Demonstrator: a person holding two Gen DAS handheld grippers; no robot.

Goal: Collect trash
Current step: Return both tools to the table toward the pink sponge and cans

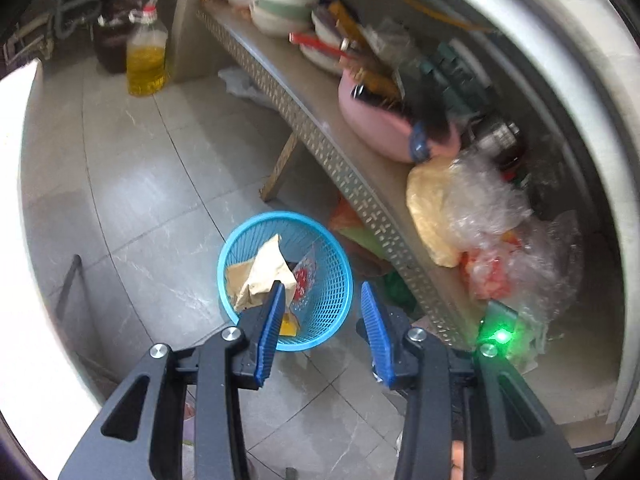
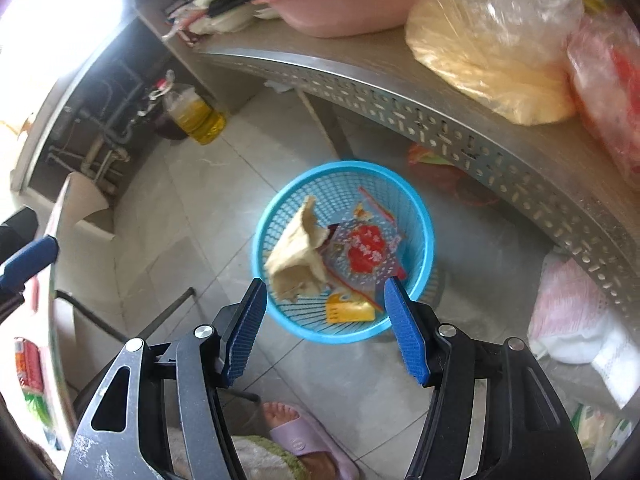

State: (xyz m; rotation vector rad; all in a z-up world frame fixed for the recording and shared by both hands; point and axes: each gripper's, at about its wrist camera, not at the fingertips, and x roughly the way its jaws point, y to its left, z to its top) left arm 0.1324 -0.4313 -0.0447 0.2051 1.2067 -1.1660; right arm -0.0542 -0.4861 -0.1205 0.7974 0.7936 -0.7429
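A blue mesh basket [image 1: 332, 256] [image 2: 424, 216] stands on the tiled floor beside a metal shelf. It holds a crumpled brown paper bag [image 1: 264, 268] [image 2: 296, 256], a clear wrapper with a red print [image 2: 364, 254] and a yellow wrapper [image 2: 350, 312]. My left gripper [image 1: 323, 288] is open and empty, above the basket's near side. My right gripper [image 2: 326, 284] is open and empty, above the basket. The left gripper's blue finger shows at the left edge of the right wrist view [image 2: 28, 260].
A metal shelf [image 1: 320, 136] [image 2: 460, 128] carries a pink basin [image 1: 384, 128], bowls and plastic bags [image 2: 492, 52]. An oil bottle [image 1: 146, 60] [image 2: 196, 114] stands on the floor by the wall. A foot in a pink slipper [image 2: 304, 436] is below the right gripper.
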